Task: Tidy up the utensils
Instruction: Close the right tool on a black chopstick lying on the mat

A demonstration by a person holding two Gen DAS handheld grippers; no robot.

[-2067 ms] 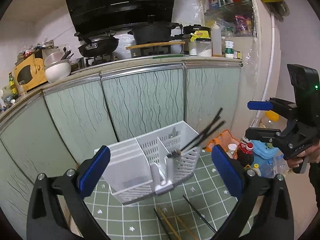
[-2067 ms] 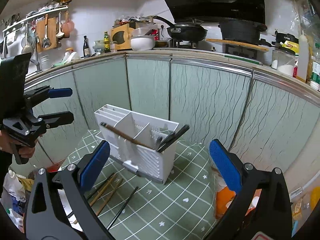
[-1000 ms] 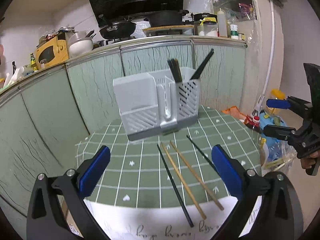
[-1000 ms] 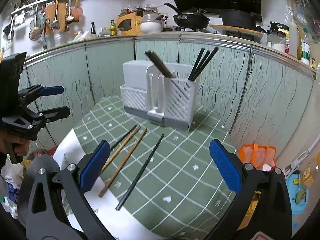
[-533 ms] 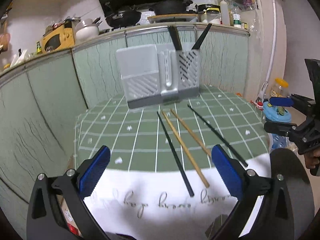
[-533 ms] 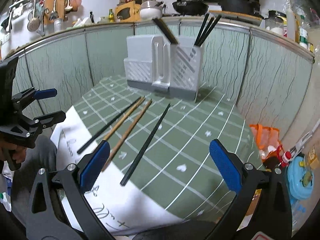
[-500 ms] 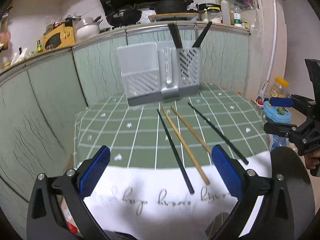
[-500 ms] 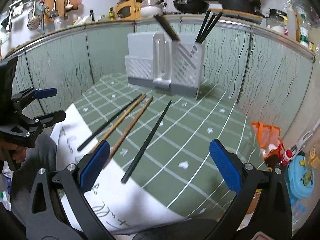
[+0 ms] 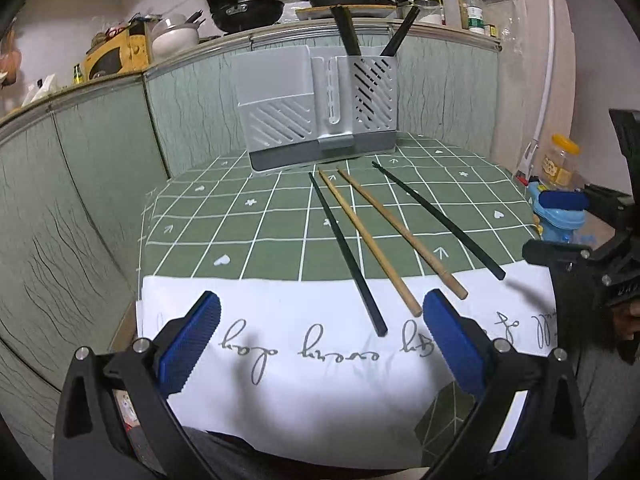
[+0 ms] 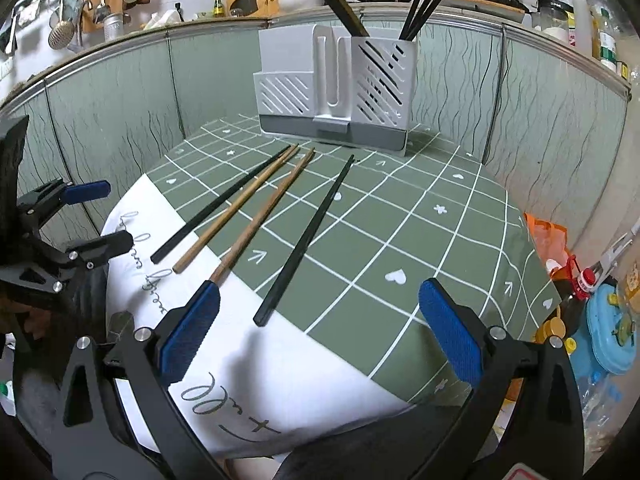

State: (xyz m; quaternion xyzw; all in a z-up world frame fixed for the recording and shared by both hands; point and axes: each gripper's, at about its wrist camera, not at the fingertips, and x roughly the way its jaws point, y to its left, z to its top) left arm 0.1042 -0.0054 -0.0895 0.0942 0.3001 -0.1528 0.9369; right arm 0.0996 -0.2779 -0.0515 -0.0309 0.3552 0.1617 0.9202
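A white and grey utensil holder (image 9: 318,110) stands upright at the far side of the green checked tablecloth (image 9: 248,224); it also shows in the right wrist view (image 10: 340,88). Black chopsticks (image 10: 424,4) stick out of its right compartment. Two black chopsticks (image 9: 346,254) (image 9: 438,220) and two wooden chopsticks (image 9: 368,242) (image 9: 400,232) lie loose on the cloth in front of it. My left gripper (image 9: 320,344) is open and empty over the white near edge. My right gripper (image 10: 318,330) is open and empty, near the handle end of a black chopstick (image 10: 306,242).
Green cabinet fronts (image 9: 80,160) curve around behind the table, with a counter holding pans (image 9: 248,10) and a bowl above. Bottles and a blue container (image 10: 612,332) sit on the floor to the right. The cloth has a white lettered border (image 9: 320,352) at the near edge.
Both cameras have dropped lower and pulled back toward the near edge of the table. The holder stands upright, where two seconds ago it looked tilted. Both grippers stay open.
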